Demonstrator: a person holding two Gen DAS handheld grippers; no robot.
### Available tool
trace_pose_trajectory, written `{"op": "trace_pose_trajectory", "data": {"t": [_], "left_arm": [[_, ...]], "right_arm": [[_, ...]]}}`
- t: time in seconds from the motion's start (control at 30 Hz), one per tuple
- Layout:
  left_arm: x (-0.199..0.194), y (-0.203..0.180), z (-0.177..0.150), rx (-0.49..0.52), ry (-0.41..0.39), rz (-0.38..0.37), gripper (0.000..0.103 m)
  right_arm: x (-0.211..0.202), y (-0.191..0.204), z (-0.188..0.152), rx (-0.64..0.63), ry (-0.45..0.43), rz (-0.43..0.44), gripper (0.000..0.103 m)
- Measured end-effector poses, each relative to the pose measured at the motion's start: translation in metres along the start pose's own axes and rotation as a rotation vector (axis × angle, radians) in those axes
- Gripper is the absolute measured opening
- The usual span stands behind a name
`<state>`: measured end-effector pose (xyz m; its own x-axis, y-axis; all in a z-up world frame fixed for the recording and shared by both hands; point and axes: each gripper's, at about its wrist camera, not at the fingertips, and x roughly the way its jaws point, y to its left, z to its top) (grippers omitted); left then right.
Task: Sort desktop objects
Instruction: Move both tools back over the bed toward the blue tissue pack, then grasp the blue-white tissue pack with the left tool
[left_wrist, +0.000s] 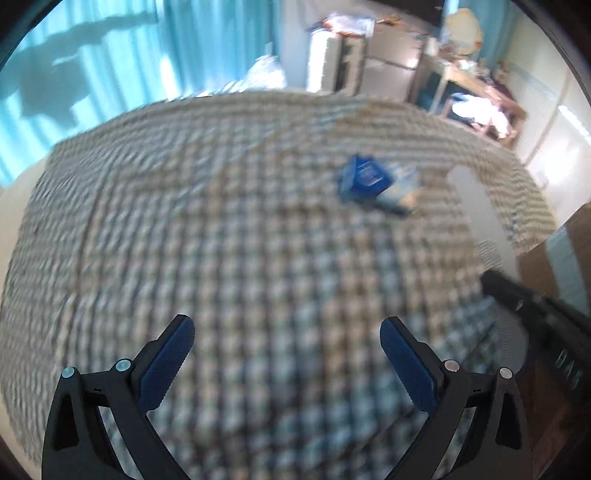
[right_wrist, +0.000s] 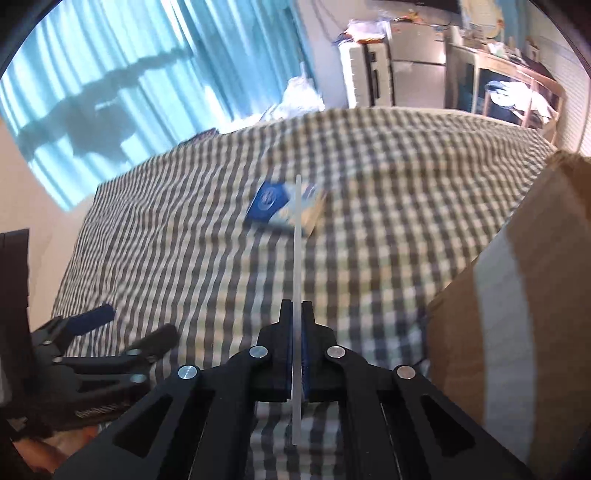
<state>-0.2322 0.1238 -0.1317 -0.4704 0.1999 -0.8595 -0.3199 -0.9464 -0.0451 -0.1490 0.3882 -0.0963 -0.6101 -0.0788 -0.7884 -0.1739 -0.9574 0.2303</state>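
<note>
My right gripper (right_wrist: 296, 306) is shut on a thin translucent white ruler (right_wrist: 297, 240) that sticks out forward, edge-on. The ruler also shows flat in the left wrist view (left_wrist: 480, 218), held by the right gripper (left_wrist: 495, 280) at the right. A small blue booklet (right_wrist: 267, 202) lies on a light-coloured book (right_wrist: 310, 214) on the checked cloth, ahead of the ruler tip. The same pair shows in the left wrist view, booklet (left_wrist: 364, 177) and book (left_wrist: 400, 194). My left gripper (left_wrist: 286, 338) is open and empty above the cloth; it also shows in the right wrist view (right_wrist: 136, 325).
A cardboard box (right_wrist: 517, 314) with pale tape stands at the right of the checked cloth (right_wrist: 184, 221); its corner shows in the left wrist view (left_wrist: 546, 266). Blue curtains (right_wrist: 110, 74) hang behind. Shelves and a fridge stand at the far right.
</note>
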Motion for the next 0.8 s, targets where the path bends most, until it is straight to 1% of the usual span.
{"op": "trace_pose_trajectory", "data": {"t": [0.03, 0.07, 0.17, 0.2, 0.27, 0.37, 0.47, 0.53, 0.63, 0.7, 0.77, 0.8], "left_arm": [[0.004, -0.007, 0.006, 0.016, -0.007, -0.011, 0.103], [0.009, -0.016, 0.012, 0.038, -0.013, -0.016, 0.103], [0.027, -0.035, 0.028, 0.085, -0.024, 0.013, 0.103], [0.032, -0.038, 0.032, 0.092, -0.025, 0.004, 0.103], [0.043, -0.044, 0.041, 0.099, -0.027, -0.033, 0.103], [0.052, -0.052, 0.050, 0.129, -0.062, -0.053, 0.103], [0.059, -0.063, 0.059, 0.160, -0.095, -0.082, 0.103], [0.067, -0.067, 0.067, 0.164, -0.108, -0.082, 0.103], [0.092, -0.067, 0.084, 0.127, -0.071, -0.064, 0.103], [0.106, -0.065, 0.088, 0.103, -0.034, -0.061, 0.103], [0.109, -0.063, 0.088, 0.105, -0.040, -0.076, 0.103], [0.108, -0.063, 0.087, 0.109, -0.039, -0.084, 0.095]], "right_arm": [[0.005, 0.007, 0.003, -0.006, 0.001, -0.010, 0.003], [0.003, 0.004, 0.004, -0.013, -0.004, -0.023, 0.003], [0.003, -0.005, 0.013, -0.039, -0.016, -0.039, 0.003], [0.016, 0.009, 0.018, -0.043, -0.018, -0.044, 0.003], [0.015, 0.005, 0.023, -0.063, -0.037, -0.075, 0.003], [0.027, 0.007, 0.036, -0.054, -0.050, -0.112, 0.003], [0.022, -0.001, 0.047, -0.027, -0.076, -0.099, 0.003], [0.026, 0.001, 0.050, -0.023, -0.083, -0.094, 0.003], [0.031, 0.014, 0.045, -0.028, -0.076, -0.087, 0.003], [0.036, 0.017, 0.046, -0.032, -0.069, -0.083, 0.003], [0.035, 0.018, 0.046, -0.030, -0.065, -0.071, 0.003], [0.035, 0.019, 0.045, -0.026, -0.066, -0.069, 0.003]]}}
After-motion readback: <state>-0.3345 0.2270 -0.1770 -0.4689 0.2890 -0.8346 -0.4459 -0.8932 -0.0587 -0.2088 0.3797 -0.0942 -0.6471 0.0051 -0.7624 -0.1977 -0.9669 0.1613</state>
